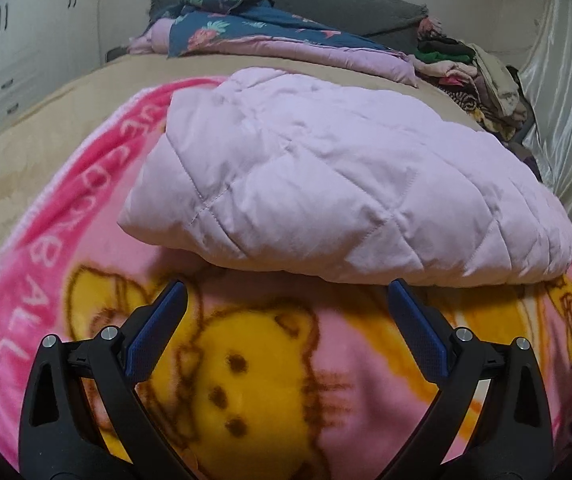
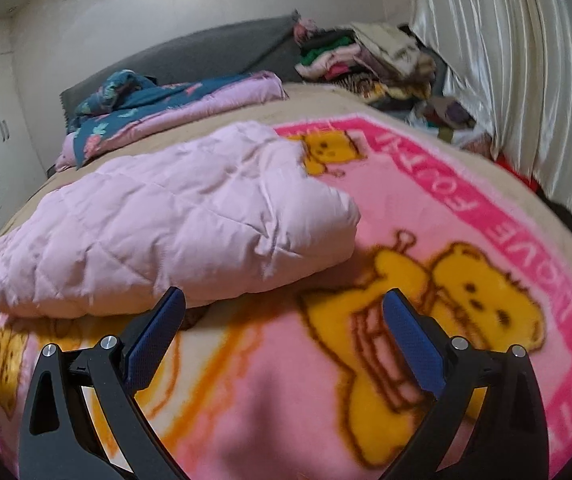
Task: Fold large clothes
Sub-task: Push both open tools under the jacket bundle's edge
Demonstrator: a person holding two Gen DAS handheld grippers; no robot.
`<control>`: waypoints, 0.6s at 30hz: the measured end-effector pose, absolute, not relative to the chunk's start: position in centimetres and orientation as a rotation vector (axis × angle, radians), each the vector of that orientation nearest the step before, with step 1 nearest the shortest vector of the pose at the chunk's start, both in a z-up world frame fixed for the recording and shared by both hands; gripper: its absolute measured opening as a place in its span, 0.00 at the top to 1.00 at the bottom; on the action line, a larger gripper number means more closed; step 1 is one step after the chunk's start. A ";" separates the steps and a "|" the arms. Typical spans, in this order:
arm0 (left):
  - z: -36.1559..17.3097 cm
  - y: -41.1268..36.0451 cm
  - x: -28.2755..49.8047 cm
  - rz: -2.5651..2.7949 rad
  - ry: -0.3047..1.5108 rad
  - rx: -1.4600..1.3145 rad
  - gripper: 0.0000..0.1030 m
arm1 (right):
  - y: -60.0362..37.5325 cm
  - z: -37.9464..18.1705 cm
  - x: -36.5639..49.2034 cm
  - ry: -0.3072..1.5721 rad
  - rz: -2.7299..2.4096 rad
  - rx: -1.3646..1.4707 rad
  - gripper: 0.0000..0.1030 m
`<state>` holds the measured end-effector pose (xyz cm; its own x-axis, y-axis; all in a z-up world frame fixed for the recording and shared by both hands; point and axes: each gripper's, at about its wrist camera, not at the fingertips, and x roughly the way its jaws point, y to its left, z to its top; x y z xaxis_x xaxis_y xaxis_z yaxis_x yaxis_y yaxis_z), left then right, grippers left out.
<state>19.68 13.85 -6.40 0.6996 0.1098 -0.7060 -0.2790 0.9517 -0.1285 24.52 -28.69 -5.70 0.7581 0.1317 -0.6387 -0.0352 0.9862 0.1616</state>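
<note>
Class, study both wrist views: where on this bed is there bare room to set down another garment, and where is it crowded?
Free: the pink bear blanket right of the folded lilac quilt, and the strip between it and both open grippers. Crowded: the bed's head, with floral bedding and the clothes pile.

pink blanket border: "BALL" | right-wrist view, upside down: "LOVE"

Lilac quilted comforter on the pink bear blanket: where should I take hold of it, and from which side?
Judging by its pose, grip the lilac quilted comforter at its puffy near folded edge, coming in low from the front over the pink bear blanket. That edge overhangs slightly, facing both open tools: left tool and right tool at the near right corner.
</note>
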 end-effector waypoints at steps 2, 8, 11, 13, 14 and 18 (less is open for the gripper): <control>-6.7 14.4 20.1 0.229 0.766 -0.249 0.09 | -28.7 -6.4 25.8 0.733 0.085 0.182 0.04; -7.2 15.7 21.1 0.245 0.762 -0.313 0.09 | -28.5 -7.5 28.4 0.779 0.076 0.267 0.04; -7.3 16.5 21.4 0.223 0.757 -0.372 0.09 | -28.6 -7.8 29.3 0.790 0.080 0.297 0.04; -7.5 17.0 21.7 0.204 0.755 -0.417 0.09 | -28.5 -7.9 29.8 0.789 0.082 0.302 0.04; -7.6 17.2 21.8 0.191 0.750 -0.444 0.09 | -28.6 -7.9 29.9 0.787 0.084 0.308 0.04; -7.3 17.9 22.3 0.152 0.706 -0.550 0.09 | -29.0 -8.2 30.7 0.790 0.098 0.350 0.04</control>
<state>22.31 17.90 -7.28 0.7567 -0.0496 -0.6518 -0.3129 0.8480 -0.4278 30.70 -29.00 -8.17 0.7023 0.2160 -0.6783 0.0440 0.9379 0.3441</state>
